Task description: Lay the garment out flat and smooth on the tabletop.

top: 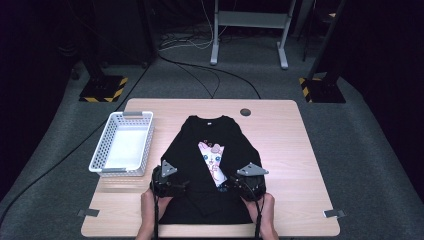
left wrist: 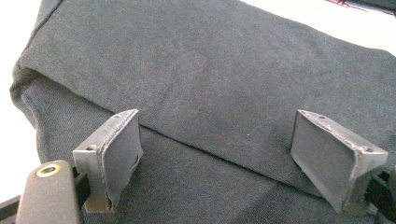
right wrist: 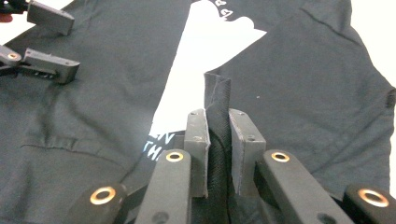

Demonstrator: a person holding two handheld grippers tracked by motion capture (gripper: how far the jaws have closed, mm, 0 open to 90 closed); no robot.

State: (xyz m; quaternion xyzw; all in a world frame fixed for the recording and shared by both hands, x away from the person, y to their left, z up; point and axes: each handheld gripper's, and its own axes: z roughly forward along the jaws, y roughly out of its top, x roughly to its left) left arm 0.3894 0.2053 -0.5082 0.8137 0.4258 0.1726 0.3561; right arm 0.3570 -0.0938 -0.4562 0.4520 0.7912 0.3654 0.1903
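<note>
A black T-shirt (top: 220, 132) with a white cat print (top: 212, 155) lies flat on the wooden table (top: 285, 145), collar away from me. My left gripper (top: 179, 186) is over the shirt's near left part. In the left gripper view its jaws (left wrist: 215, 121) stand wide open above a folded edge of black cloth (left wrist: 210, 70), holding nothing. My right gripper (top: 229, 186) is at the near right of the print. Its jaws (right wrist: 217, 114) are shut on a raised fold of the shirt's hemmed edge (right wrist: 217, 86). The left gripper (right wrist: 49, 44) also appears open at the top left there.
A white slatted basket (top: 100, 150) stands on the table left of the shirt, with nothing in it. Bare wood lies right of the shirt. A round cable hole (top: 245, 112) is at the far edge. Two hands (top: 147, 207) hold the grippers at the near edge.
</note>
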